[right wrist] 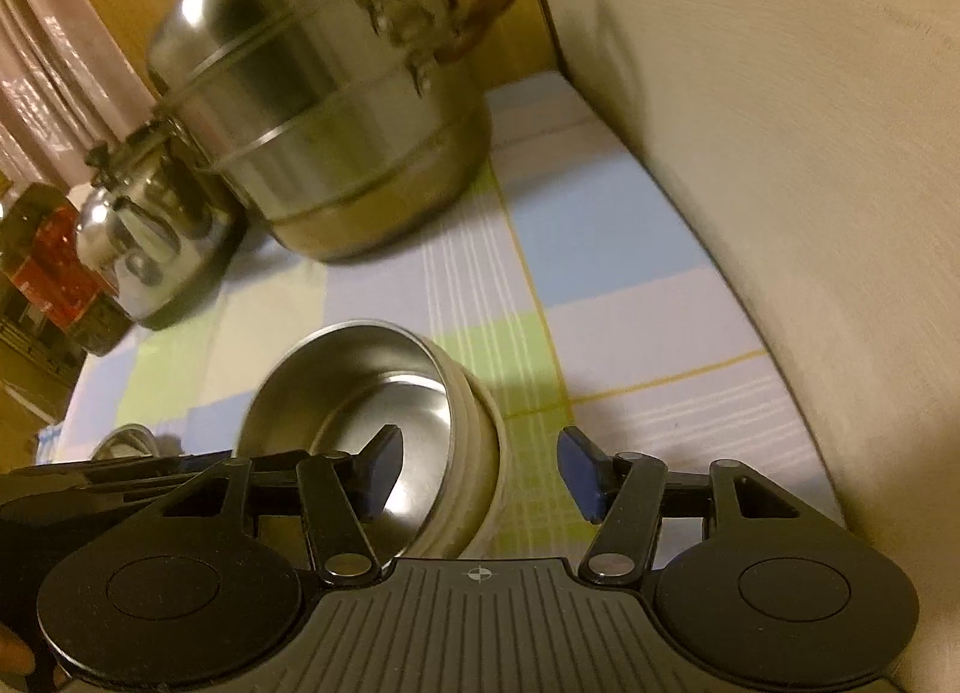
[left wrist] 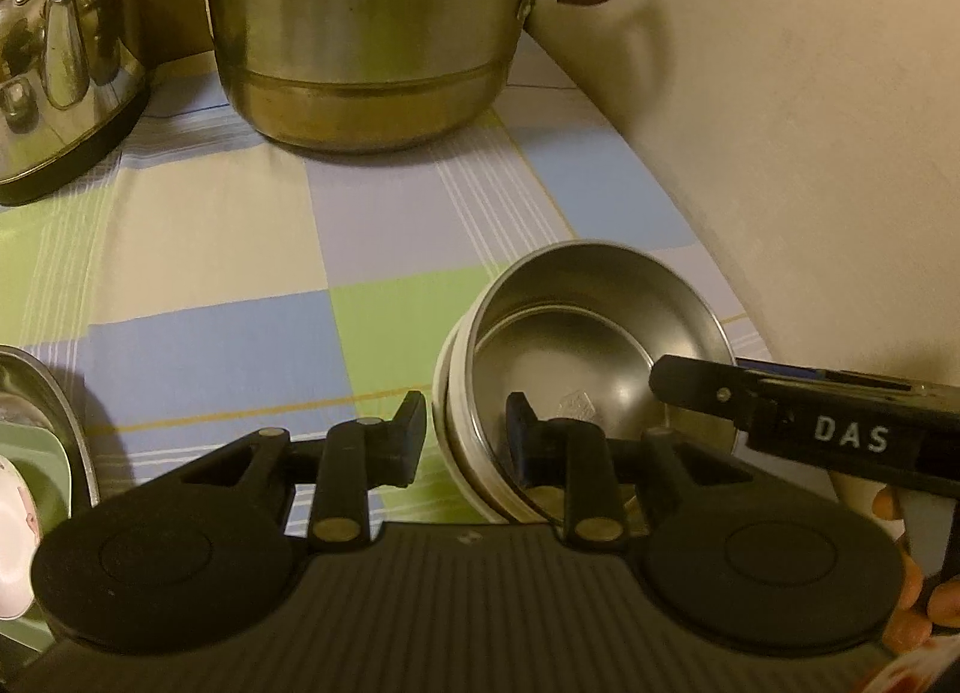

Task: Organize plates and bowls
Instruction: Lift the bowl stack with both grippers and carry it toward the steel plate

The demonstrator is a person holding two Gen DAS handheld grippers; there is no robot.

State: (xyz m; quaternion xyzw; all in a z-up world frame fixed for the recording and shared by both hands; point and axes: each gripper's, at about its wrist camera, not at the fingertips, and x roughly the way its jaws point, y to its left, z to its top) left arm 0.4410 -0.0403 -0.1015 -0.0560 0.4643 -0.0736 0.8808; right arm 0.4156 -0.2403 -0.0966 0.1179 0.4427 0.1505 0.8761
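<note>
A nested stack of steel-lined bowls (left wrist: 576,345) with cream outer walls sits on the checked tablecloth (left wrist: 240,273) near the wall, the top bowl tilted in the one below. My left gripper (left wrist: 465,426) straddles the stack's near-left rim, one finger outside and one inside, with a small gap on the inner side. My right gripper (right wrist: 480,471) straddles the bowls' (right wrist: 384,387) right wall with its jaws wide, both pads clear of it. In the left wrist view the right gripper (left wrist: 672,387) reaches over the rim from the right.
A large two-tier steel pot (left wrist: 366,51) with brown handles and a steel kettle (left wrist: 60,63) stand at the back. A cream wall (left wrist: 810,123) borders the cloth on the right. A steel tray (left wrist: 60,405) lies at the left edge. A red-labelled container (right wrist: 54,267) stands far left.
</note>
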